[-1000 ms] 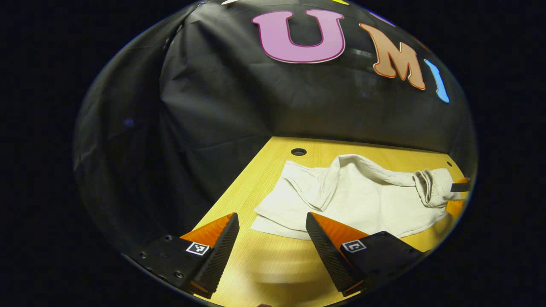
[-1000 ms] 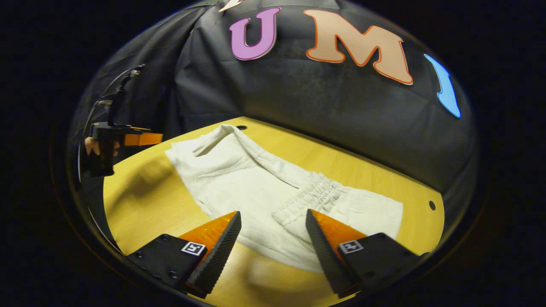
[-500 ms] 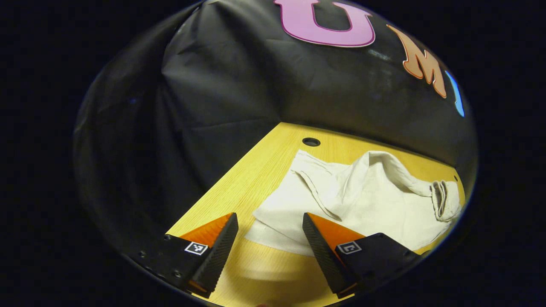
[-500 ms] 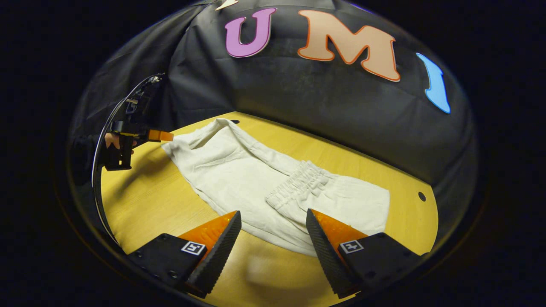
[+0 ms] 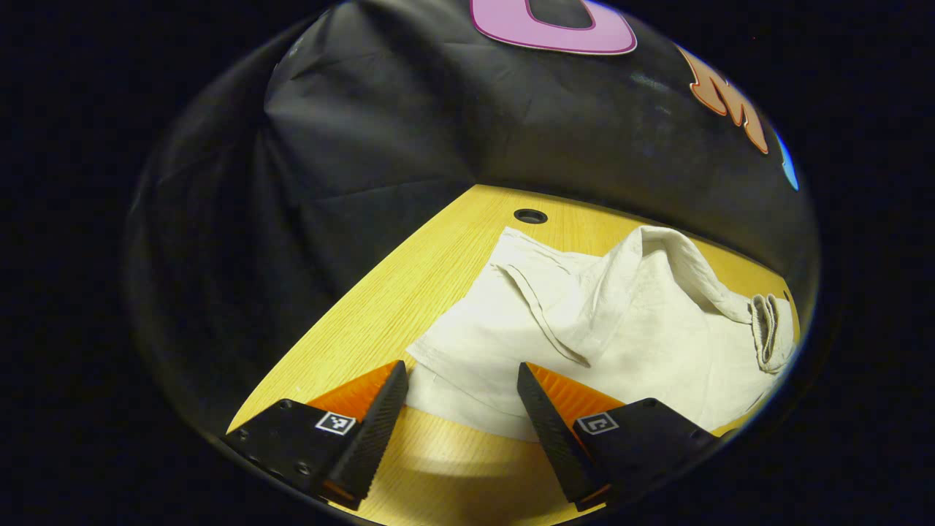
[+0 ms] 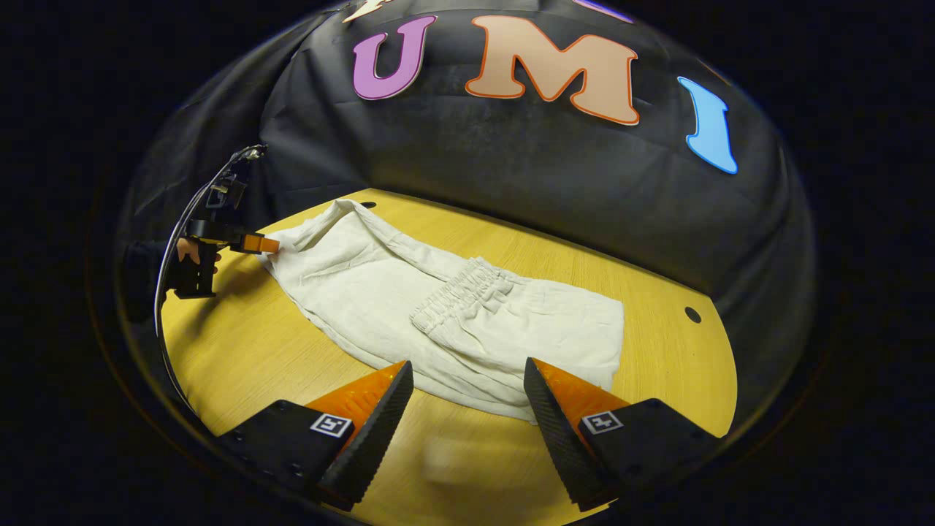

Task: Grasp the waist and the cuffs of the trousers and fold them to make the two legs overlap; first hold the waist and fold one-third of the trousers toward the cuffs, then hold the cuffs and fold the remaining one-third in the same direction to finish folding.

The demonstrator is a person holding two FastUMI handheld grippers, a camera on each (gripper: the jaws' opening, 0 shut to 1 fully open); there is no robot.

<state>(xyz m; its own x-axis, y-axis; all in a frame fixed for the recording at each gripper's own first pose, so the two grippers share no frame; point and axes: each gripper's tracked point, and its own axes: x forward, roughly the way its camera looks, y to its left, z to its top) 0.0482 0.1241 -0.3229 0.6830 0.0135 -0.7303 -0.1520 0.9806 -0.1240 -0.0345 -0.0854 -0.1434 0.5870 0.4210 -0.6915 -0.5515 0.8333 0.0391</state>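
Cream trousers [image 6: 409, 307] lie across the wooden table [image 6: 248, 351], the elastic waist [image 6: 460, 292] folded onto the middle. In the left gripper view the cuff end [image 5: 467, 365] lies between the fingers of my left gripper [image 5: 460, 398], which stands open just above the table. The far leg edge [image 5: 657, 256] is bunched up. My right gripper [image 6: 467, 402] is open at the near edge of the trousers [image 6: 497, 394], by the folded end. The left gripper [image 6: 252, 243] and the hand holding it sit at the cuff end in the right gripper view.
Round cable holes [image 5: 530, 216] [image 6: 692, 315] sit near the table's back corners. The black cloth wall closes in behind and to the left. Bare wood [image 6: 453, 475] stretches in front of the trousers toward me.
My left gripper has moved forward until the cuff end lies between its fingers. My right gripper has drifted right and back a little along the trousers. Both stay open.
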